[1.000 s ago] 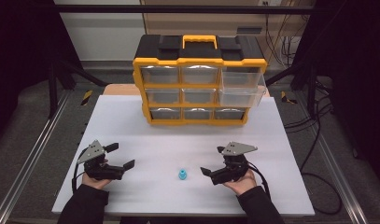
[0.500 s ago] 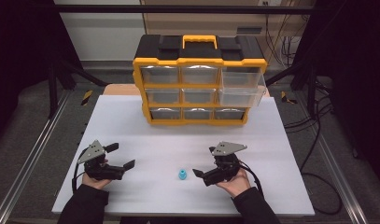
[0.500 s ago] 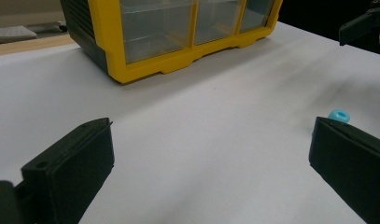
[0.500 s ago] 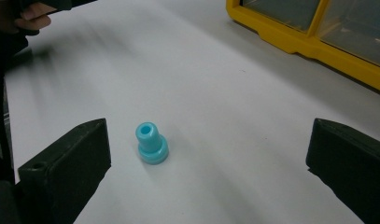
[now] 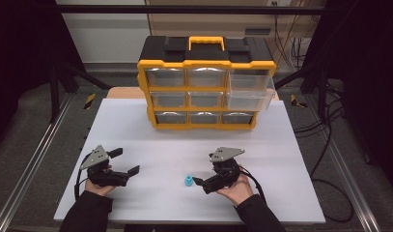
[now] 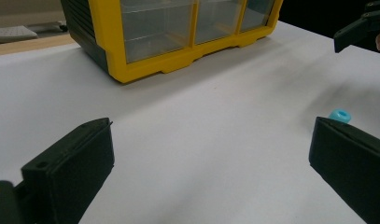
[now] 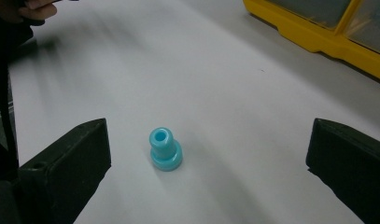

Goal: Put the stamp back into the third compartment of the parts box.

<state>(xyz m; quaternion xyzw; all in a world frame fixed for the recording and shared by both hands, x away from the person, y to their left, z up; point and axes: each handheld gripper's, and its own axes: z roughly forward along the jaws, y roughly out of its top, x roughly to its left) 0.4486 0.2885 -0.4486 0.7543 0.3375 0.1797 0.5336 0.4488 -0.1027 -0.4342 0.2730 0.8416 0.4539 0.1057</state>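
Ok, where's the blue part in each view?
High view: the blue part stands on the table, bottom centre, just left of the right gripper.
Left gripper view: blue part at the right edge, peeking over the right jaw.
Right gripper view: blue part left of centre, between the open jaws.
Shared landmark: the yellow organizer.

Lab: framed rig [image 5: 35,159], loose cables [image 5: 324,125]

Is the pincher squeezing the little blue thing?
No, the right gripper has its jaws wide apart, and the little blue thing stands untouched on the white table between them.
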